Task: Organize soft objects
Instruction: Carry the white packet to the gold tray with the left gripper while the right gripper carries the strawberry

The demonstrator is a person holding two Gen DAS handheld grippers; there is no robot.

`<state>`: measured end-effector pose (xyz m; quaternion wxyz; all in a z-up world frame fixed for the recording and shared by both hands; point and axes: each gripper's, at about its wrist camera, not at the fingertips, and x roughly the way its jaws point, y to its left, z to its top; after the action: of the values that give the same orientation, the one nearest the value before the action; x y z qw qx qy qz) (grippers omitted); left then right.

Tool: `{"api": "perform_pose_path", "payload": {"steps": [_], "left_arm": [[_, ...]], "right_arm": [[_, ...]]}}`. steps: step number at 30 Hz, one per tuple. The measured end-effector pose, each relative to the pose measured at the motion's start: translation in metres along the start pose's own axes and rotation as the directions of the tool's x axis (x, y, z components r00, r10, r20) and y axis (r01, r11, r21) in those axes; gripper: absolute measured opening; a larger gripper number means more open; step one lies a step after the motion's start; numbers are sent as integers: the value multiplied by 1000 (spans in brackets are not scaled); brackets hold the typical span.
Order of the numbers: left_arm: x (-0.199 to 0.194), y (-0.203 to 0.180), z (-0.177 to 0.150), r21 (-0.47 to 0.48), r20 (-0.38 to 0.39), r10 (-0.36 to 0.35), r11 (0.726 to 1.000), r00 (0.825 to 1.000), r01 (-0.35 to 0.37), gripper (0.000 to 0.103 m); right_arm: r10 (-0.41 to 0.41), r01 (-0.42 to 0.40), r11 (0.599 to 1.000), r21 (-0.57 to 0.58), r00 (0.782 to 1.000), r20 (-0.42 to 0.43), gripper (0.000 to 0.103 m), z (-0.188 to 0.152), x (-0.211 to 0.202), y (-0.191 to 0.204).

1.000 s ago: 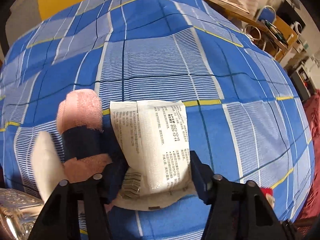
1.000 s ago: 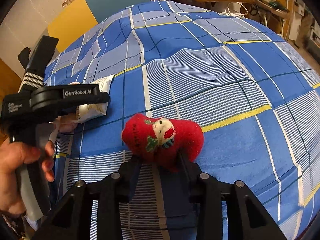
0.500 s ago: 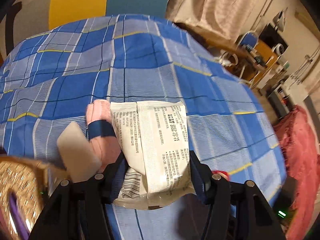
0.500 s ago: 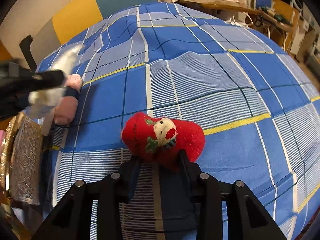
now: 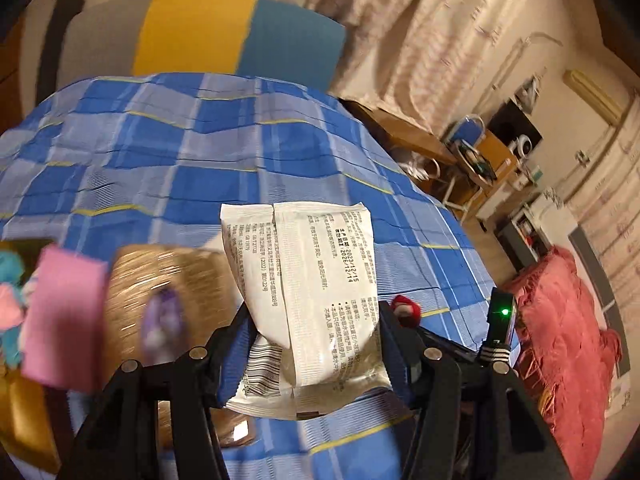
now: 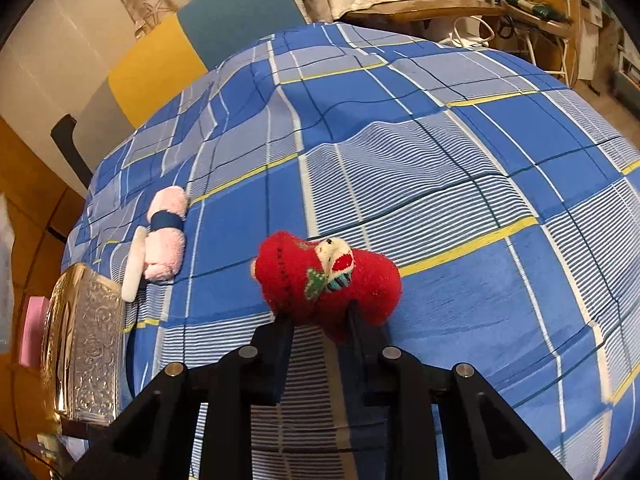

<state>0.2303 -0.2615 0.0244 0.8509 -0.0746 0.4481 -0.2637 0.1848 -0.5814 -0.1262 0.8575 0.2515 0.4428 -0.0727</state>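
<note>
Left gripper point(image 5: 314, 344) clamped on white packet point(image 5: 312, 300), lifted off checked bed point(image 6: 400, 152); right gripper point(image 6: 320, 332) pinching red plush point(image 6: 326, 278).

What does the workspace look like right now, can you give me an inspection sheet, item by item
Surface: bed under a blue checked sheet, wrinkled.
Job's things: white packet held up off the bed; red knitted toy low over the sheet; pink rolled towel with a dark band lying on the sheet, a white strip beside it.
Clutter: embossed metal box at the bed's edge; pink block, blurred.
Grippers: left gripper shut on the packet; right gripper shut on the toy.
Cables: white cord on the floor past the bed.
Surroundings: yellow and teal headboard, curtains, blue chair, red fabric.
</note>
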Motion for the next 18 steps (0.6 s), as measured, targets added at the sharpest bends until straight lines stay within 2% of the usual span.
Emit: {"api": "perform_pose_path", "payload": {"steps": [7, 10, 14, 18], "left_arm": [[-63, 64, -18, -82, 93, 76, 994, 993, -68, 59], [-85, 100, -28, -119, 115, 159, 982, 980, -146, 59], [-98, 153, -49, -215, 79, 213, 957, 974, -192, 59], [-98, 200, -75, -278, 14, 292, 920, 956, -277, 59]], "right_arm": [[-7, 7, 999, -32, 1000, -15, 25, -8, 4, 12], [-17, 17, 999, -41, 1000, -12, 25, -11, 3, 14], [-25, 24, 999, -40, 1000, -6, 25, -11, 2, 14], [-37, 37, 999, -40, 999, 0, 25, -12, 1, 14]]}}
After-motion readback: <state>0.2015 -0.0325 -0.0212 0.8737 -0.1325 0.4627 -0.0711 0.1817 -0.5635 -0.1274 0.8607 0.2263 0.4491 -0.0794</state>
